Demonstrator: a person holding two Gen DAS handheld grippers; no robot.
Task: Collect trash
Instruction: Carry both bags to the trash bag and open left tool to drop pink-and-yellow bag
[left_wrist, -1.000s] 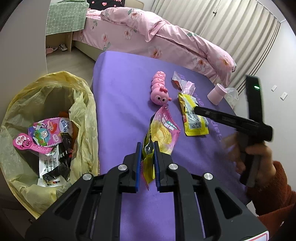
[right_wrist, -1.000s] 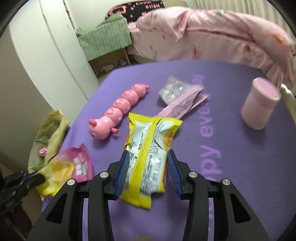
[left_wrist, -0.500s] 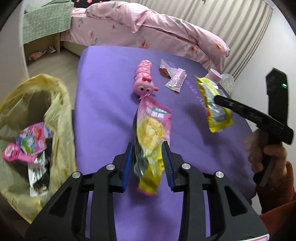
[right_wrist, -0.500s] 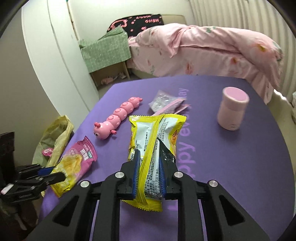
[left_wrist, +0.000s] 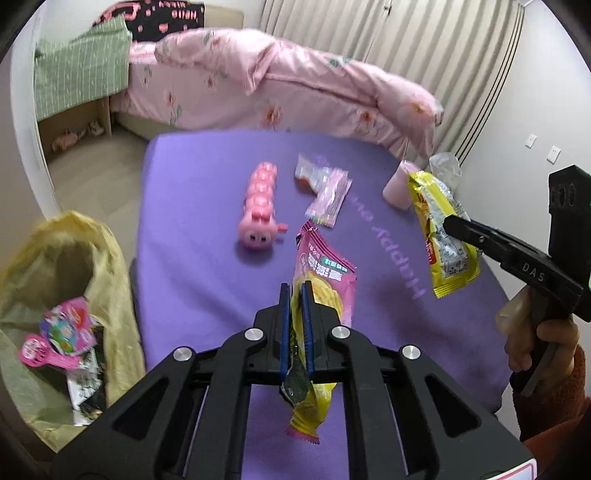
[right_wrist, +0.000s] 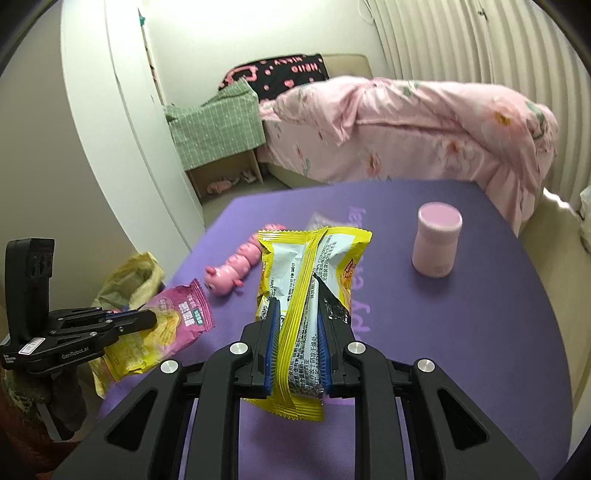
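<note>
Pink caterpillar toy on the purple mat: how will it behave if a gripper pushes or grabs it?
The pink caterpillar toy looks like glossy hard plastic, so pads may slip on it. Its rounded bead segments suggest that it could roll sideways when nudged. If the segments are jointed, which I cannot tell, it may bend when lifted by one end.

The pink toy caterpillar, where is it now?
The caterpillar lies on the purple table, left of the small pink wrappers in the left wrist view, beyond the chip bag in the left gripper.

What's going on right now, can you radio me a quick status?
Left claw shut on pink snack bag. Right claw shut on yellow wrapper. Both lifted off purple table. Path to yellow trash bag clear.
</note>
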